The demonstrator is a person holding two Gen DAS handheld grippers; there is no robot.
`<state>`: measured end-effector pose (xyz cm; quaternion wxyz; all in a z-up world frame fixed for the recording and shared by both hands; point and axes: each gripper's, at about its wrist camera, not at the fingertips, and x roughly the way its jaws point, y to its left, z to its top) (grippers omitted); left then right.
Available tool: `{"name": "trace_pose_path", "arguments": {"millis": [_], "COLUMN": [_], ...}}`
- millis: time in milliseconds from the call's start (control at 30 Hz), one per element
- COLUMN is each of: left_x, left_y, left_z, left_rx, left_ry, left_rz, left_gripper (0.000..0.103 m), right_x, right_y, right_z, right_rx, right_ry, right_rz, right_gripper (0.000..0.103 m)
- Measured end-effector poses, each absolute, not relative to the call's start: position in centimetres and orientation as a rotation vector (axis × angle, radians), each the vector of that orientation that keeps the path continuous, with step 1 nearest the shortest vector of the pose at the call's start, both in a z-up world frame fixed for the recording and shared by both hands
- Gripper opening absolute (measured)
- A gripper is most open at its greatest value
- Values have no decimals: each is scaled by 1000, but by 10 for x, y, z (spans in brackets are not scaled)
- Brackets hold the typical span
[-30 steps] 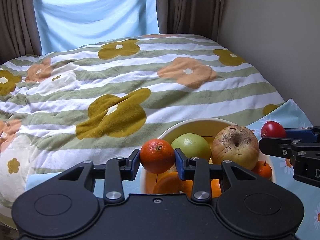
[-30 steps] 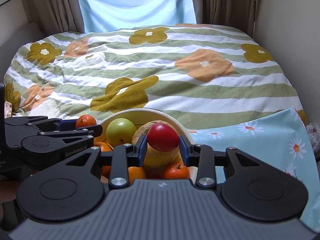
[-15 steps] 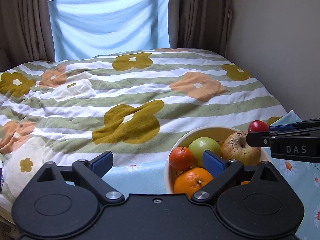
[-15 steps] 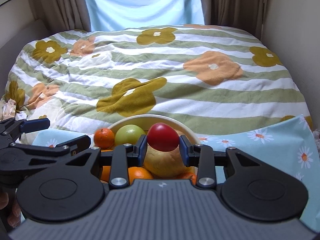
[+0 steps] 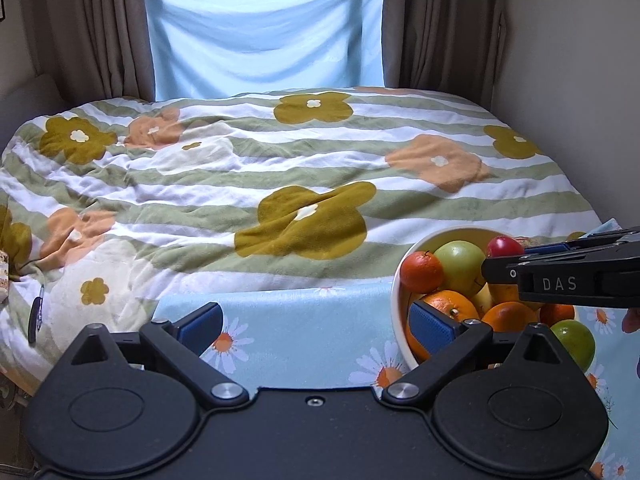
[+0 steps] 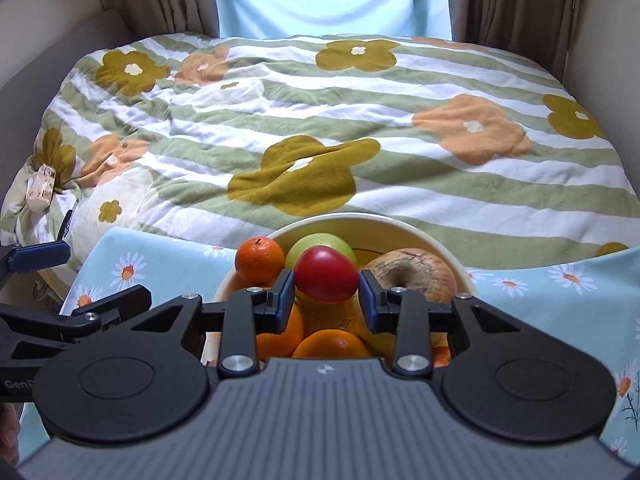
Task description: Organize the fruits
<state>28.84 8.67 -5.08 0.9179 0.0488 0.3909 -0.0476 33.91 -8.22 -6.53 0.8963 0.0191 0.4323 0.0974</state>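
The left gripper [image 5: 316,324] has just been opening; its jaws stand wide and empty over the daisy cloth [image 5: 304,320], beside the bowl's [image 6: 452,252] rim. The right gripper [image 6: 326,300] clamps a red fruit [image 6: 326,274] above the heaped bowl. The bedspread [image 6: 360,120] beyond lies open.

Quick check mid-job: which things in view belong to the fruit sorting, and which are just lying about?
Job:
- cream round bowl
- small red fruit gripped by the right tongs
- small orange mandarin
- green apple
- wrinkled brown apple
- loose green fruit outside the bowl

Lying about:
- flowered striped blanket
- daisy-print blue cloth
- brown curtains
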Motion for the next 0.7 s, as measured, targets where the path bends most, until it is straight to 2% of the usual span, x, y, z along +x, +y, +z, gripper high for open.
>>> {"name": "trace_pose_path", "arguments": {"millis": [233, 267, 300, 367, 433, 700], "left_x": [281, 281, 280, 280, 280, 270], "left_y": [94, 94, 94, 94, 95, 92], "left_z": [-51, -52, -52, -52, -52, -40], "left_rx": [84, 86, 88, 89, 85, 84], "left_ry": [816, 817, 818, 818, 818, 787], "left_rz": [-79, -79, -78, -76, -79, -94], "left_gripper": [101, 101, 101, 101, 101, 101], "right_x": [335, 334, 334, 332, 329, 315], "right_y": [-77, -76, -75, -73, -73, -85], "right_z": [-69, -68, -67, -65, -61, -43], "right_rx": [33, 26, 21, 13, 11, 33], "right_ry": [901, 896, 889, 869, 846, 808], "right_rz": [205, 207, 211, 203, 191, 182], "right_gripper": [51, 54, 59, 86, 98, 98]}}
